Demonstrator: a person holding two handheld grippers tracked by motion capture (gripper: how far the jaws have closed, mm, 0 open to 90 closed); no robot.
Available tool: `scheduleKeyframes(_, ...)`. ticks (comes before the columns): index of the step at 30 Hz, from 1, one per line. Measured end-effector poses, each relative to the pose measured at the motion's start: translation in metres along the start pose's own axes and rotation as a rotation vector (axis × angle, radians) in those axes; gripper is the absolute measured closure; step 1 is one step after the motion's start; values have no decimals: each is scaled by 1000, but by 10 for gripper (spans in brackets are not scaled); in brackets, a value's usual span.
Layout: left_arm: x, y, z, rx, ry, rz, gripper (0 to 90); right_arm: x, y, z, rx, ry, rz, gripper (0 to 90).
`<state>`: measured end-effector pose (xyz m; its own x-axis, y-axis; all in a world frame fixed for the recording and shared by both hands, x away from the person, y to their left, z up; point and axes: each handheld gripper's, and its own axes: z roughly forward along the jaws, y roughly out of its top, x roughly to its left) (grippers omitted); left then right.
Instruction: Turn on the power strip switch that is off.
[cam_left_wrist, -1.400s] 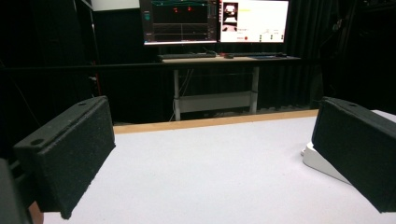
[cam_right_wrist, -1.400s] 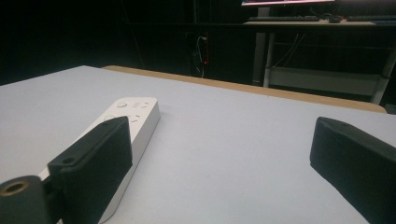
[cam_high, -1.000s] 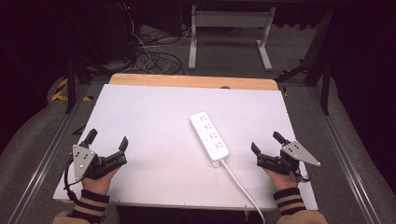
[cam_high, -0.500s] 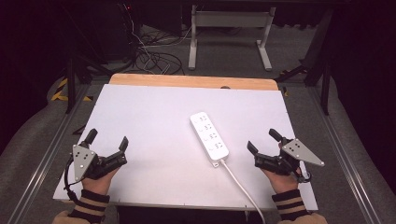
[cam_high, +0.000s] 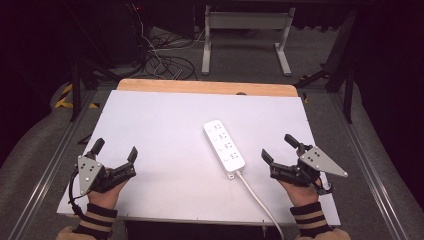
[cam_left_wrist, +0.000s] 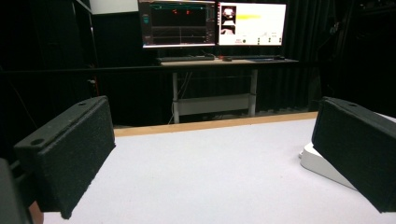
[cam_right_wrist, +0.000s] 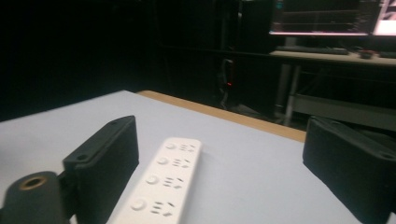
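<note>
beyond the left gripper (cam_left_wrist: 212, 154), monitors (cam_left_wrist: 212, 23) glow.

Looks like a lab or recording room rather than a home. Dark all round, black curtains at the back, grey floor. Holds a white table (cam_high: 165, 130) with a wooden far edge, set between metal rails (cam_high: 50, 165) on the floor, with yellow-and-black hazard tape (cam_high: 64, 95) to one side. Behind it, loose cables (cam_high: 167, 62) heaped on the floor and a white-legged desk (cam_left_wrist: 215, 65) carrying a keyboard and two lit monitors (cam_left_wrist: 212, 22) showing graphs and camera feeds. Beyond that, a small red light glowing on dark equipment (cam_right_wrist: 228, 70).
</note>
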<state>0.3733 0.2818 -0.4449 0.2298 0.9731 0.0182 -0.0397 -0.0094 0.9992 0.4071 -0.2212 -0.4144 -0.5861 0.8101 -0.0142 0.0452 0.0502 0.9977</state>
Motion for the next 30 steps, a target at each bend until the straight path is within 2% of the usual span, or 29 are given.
scheduleKeyframes(1, 0, 0, 0, 0, 0, 0, 0, -1, 0, 1, 5, 14, 11, 157)
scheduleKeyframes(4, 1, 0, 1, 1, 1, -1, 1, -2, 1, 5, 27, 9, 39, 143)
scheduleKeyframes(7, 0, 0, 0, 1, 0, 3, 1, -3, 2, 6, 34, 11, 47, 153)
scheduleKeyframes(9, 0, 0, 0, 1, -4, 4, 1, -4, 3, 6, 46, 26, 60, 199)
scheduleKeyframes(15, 0, 0, 0, 2, -6, 4, 1, -5, 3, 9, 79, 62, 36, 303)
scheduleKeyframes(17, 0, 0, 0, 3, -4, 6, 1, -4, 3, 13, 99, 96, 28, 377)
scheduleKeyframes(18, 0, 0, 0, 3, -4, 6, 1, -4, 3, 13, 99, 96, 28, 377)
scheduleKeyframes(19, 0, 0, 1, 3, -3, 7, 1, -3, 3, 15, 102, 111, 25, 422)
scheduleKeyframes(20, 0, 0, 1, 3, -4, 5, 1, -3, 3, 18, 101, 130, 22, 510)
scheduleKeyframes(21, 0, 0, 1, 4, -5, 5, 1, -3, 3, 18, 101, 130, 22, 510)
scheduleKeyframes(22, 0, 0, 1, 4, -5, 5, 1, -3, 3, 20, 95, 152, 25, 622)
scheduleKeyframes(24, 0, -1, 1, 5, -3, 5, 1, -3, 5, 22, 92, 175, 33, 732)
scheduleKeyframes(26, 0, -1, 1, 6, -4, 2, 1, -5, 8, 24, 87, 204, 54, 878)
scheduleKeyframes(29, 0, -1, 0, 6, 0, 5, 1, -8, 11, 25, 81, 219, 64, 900)
scheduleKeyframes(30, 0, -1, 0, 7, 1, 7, 1, -11, 15, 25, 94, 223, 67, 900)
